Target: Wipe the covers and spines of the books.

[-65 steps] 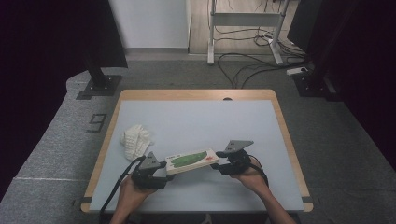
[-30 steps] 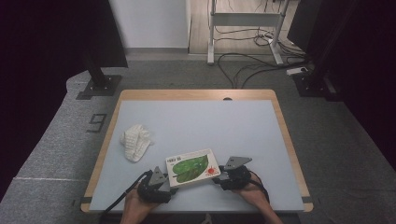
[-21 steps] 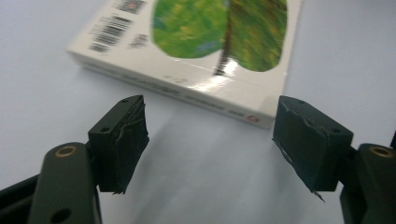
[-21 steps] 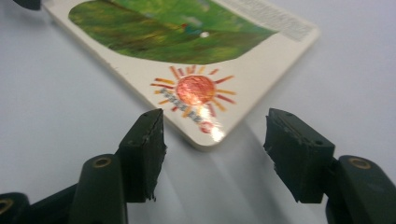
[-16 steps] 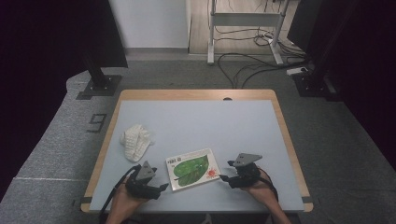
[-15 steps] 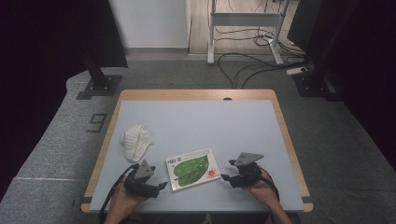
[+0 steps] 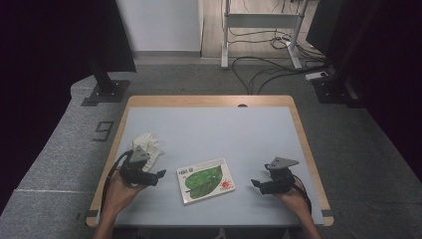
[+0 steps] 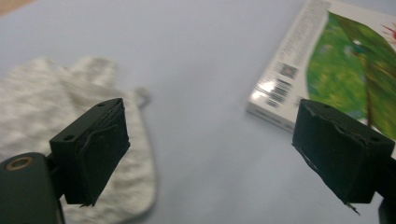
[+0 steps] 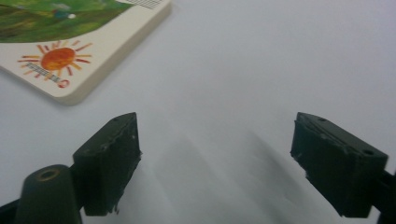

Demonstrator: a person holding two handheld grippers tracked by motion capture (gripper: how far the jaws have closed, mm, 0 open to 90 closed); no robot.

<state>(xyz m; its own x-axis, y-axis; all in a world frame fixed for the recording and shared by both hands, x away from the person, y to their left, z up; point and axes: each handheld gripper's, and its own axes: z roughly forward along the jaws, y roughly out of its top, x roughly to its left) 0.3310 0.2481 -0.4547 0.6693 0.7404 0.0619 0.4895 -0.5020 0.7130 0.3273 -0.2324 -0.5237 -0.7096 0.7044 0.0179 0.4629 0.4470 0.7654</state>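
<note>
Currently, with your left gripper (image 7: 160,174) and right gripper (image 7: 255,183) both just opened wide and empty, the book (image 7: 206,180) lies flat on the table (image 7: 209,129) between them; judge it stiff, light and glossy, and grip opposite short edges.

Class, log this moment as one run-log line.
book: flat on table | left hand-held gripper: open, empty | right hand-held gripper: open, empty

I counted one book (image 7: 206,180) with a green leaf cover, one white cloth (image 7: 147,146), one table (image 7: 209,124), and my two grippers, left (image 7: 160,175) and right (image 7: 255,184).
</note>
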